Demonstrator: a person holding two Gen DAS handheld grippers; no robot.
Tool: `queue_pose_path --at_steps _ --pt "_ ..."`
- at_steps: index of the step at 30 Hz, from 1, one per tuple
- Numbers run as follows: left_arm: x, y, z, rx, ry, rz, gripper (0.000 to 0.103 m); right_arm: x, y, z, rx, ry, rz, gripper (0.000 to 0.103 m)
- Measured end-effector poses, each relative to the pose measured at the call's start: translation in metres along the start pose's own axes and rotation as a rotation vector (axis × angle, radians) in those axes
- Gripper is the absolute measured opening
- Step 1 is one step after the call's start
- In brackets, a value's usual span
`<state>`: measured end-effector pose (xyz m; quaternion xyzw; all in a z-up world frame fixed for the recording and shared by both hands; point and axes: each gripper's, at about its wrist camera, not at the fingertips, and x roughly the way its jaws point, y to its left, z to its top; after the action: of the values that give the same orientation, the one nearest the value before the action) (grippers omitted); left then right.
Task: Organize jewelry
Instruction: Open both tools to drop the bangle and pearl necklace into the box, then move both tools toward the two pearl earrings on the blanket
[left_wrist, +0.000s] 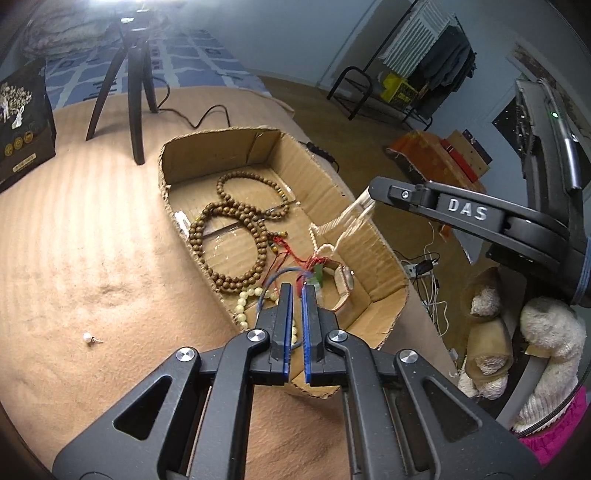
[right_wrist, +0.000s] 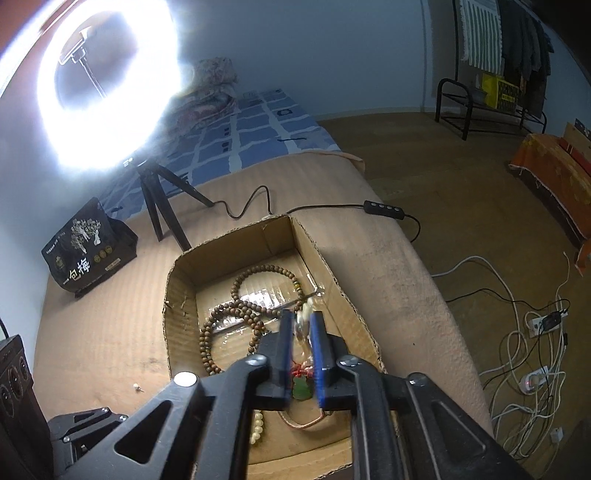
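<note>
Both claws are tipped down over the cardboard box (left_wrist: 373, 258), which sits on a tan blanket (left_wrist: 92, 258).

The left gripper (left_wrist: 297, 291) has its blue-edged jaws drawn in to a thin slit with nothing pinched between them. Just past its tips lies a tangle of red cord and a green pendant (left_wrist: 317, 277), with a rose-gold watch (left_wrist: 345, 286) a touch to the right. Further ahead and to the left, the long strand of brown wooden beads (left_wrist: 236, 229) is looped in overlapping circles on the box floor. Cream beads (left_wrist: 245, 299) sit right under the left jaw.

The right gripper (right_wrist: 301, 325) has its jaws parted a little. A pale cream beaded string (left_wrist: 345, 223) dangles between them (blurred, so whether the pads press on it I cannot tell). In the left wrist view it hangs from that gripper's tips down into the box, ending near the red cord. Below the right jaws lies the green pendant (right_wrist: 301, 389); the brown beads (right_wrist: 221, 332) sit ahead and left.

Well left of the left gripper, out on the blanket, lies one pearl earring (left_wrist: 89, 338).
</note>
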<state>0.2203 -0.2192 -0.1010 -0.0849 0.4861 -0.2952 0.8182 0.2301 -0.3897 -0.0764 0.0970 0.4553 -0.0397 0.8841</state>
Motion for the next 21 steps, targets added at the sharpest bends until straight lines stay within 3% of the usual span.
queue_pose_path --at_steps 1,2,5,6,17,21 --pt "0.0 0.001 0.0 -0.001 0.003 0.006 0.003 -0.001 0.0 0.0 0.001 -0.004 -0.007 0.045" --pt "0.0 0.002 0.0 0.002 0.004 0.012 0.007 -0.001 0.0 0.0 0.0 -0.01 -0.011 0.051" --pt "-0.004 0.003 0.0 0.011 -0.005 0.026 0.026 -0.003 0.001 0.0 -0.002 -0.018 -0.022 0.054" --pt "-0.007 0.003 -0.001 0.018 -0.013 0.032 0.028 -0.004 0.001 0.0 0.0 -0.02 -0.021 0.056" --pt "-0.033 0.018 -0.006 0.026 -0.042 0.074 0.029 -0.017 0.017 -0.006 -0.05 -0.064 -0.017 0.075" --pt "-0.055 0.034 -0.01 0.009 -0.077 0.106 0.029 -0.028 0.023 -0.01 -0.066 -0.108 0.03 0.084"
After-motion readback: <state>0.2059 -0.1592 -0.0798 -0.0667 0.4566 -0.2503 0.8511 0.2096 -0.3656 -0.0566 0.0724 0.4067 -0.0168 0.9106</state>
